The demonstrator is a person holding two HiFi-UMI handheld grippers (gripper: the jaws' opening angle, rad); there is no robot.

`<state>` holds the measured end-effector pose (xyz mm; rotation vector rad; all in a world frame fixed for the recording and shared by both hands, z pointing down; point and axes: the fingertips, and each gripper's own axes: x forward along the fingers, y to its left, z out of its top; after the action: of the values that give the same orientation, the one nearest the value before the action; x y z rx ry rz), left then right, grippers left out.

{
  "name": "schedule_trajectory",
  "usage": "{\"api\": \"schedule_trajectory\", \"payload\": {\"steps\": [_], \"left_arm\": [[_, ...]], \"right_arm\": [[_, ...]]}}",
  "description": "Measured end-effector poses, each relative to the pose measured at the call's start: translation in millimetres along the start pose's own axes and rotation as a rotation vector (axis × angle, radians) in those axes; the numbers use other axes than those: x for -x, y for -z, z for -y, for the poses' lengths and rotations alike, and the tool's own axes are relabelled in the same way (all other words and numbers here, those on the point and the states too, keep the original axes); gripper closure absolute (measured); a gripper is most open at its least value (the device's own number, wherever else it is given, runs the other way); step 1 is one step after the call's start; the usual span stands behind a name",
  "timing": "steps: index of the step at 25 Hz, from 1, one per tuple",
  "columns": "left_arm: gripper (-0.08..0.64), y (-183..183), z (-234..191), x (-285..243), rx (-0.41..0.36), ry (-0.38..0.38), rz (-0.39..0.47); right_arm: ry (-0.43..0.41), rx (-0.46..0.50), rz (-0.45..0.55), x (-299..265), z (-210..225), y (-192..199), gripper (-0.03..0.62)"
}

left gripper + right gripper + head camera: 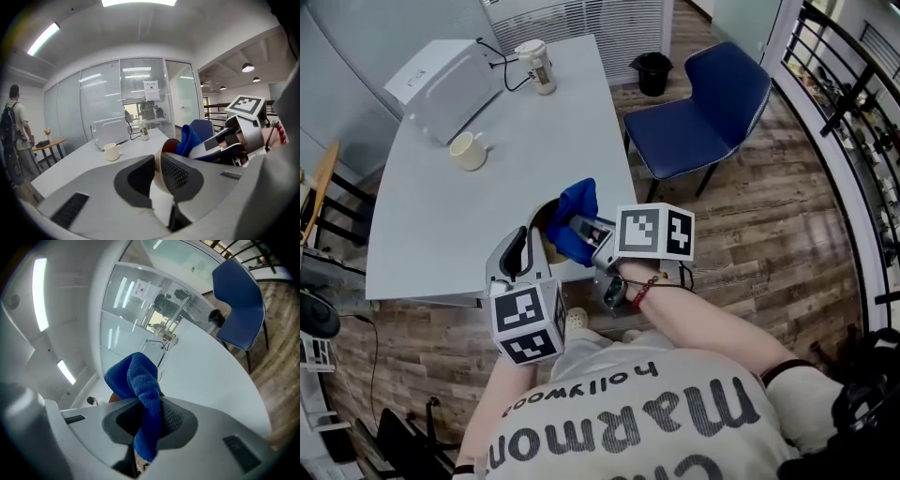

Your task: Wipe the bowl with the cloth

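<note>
Over the table's near edge my left gripper (530, 246) is shut on the wall of the bowl (546, 225), which is white outside and brown inside. In the left gripper view the tilted bowl (168, 144) has its rim pinched between the two pads of the left gripper (159, 174). My right gripper (583, 234) is shut on the blue cloth (578, 208), whose bunched end sticks up at the bowl's right side. In the right gripper view the cloth (136, 380) runs through the jaws of the right gripper (150, 418). The bowl's base is hidden.
The grey table (487, 206) carries a cream cup (469, 150), a white appliance (445, 89) and a lidded tumbler (534, 66) at its far end. A blue chair (703, 108) and a black bin (653, 73) stand on the wooden floor to the right. A person with a backpack (11, 126) stands far left.
</note>
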<state>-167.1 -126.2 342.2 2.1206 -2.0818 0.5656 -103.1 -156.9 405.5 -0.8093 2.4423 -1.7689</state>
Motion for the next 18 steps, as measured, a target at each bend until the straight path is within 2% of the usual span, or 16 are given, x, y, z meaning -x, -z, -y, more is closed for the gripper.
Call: {"api": "schedule_trajectory", "payload": {"steps": [5,18], "left_arm": [[0.495,-1,-10,-2,0.021,-0.023,0.000],[0.497,2,-34,0,0.084,-0.076,0.013]], "right_arm": [[-0.016,-0.126,-0.017,-3,10,6,0.528],[-0.045,-0.244,-0.088,-15,8,34,0.528]]}}
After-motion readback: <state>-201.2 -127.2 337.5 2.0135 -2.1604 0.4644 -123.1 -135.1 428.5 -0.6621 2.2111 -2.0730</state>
